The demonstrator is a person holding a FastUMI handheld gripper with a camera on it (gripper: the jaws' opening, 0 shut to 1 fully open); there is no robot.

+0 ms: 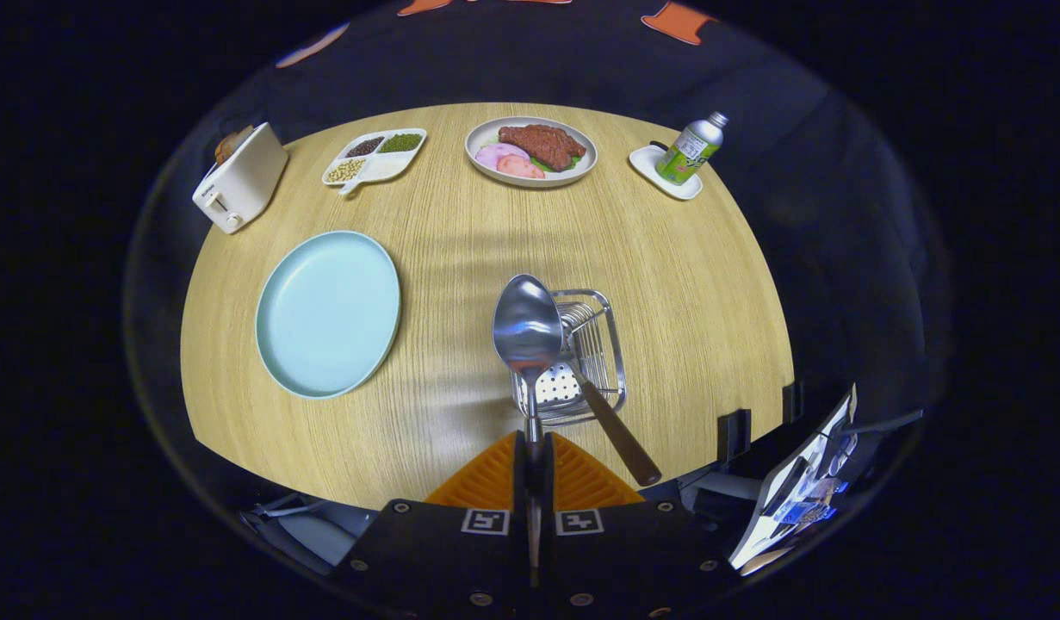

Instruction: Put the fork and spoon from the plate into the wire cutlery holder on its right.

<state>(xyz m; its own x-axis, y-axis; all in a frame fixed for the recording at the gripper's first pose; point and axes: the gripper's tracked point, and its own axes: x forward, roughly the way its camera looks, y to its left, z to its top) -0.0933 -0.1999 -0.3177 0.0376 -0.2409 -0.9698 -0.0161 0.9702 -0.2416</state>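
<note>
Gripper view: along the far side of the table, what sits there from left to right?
Toaster → divided tray of beans → plate of meat → green bottle on a small white dish. Nearer, the fingers are shut on the spoon over the wire holder.

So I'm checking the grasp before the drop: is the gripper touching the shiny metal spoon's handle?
Touching. In the gripper view both fingers are pressed shut on the shiny metal spoon's thin handle, no gap showing.
</note>
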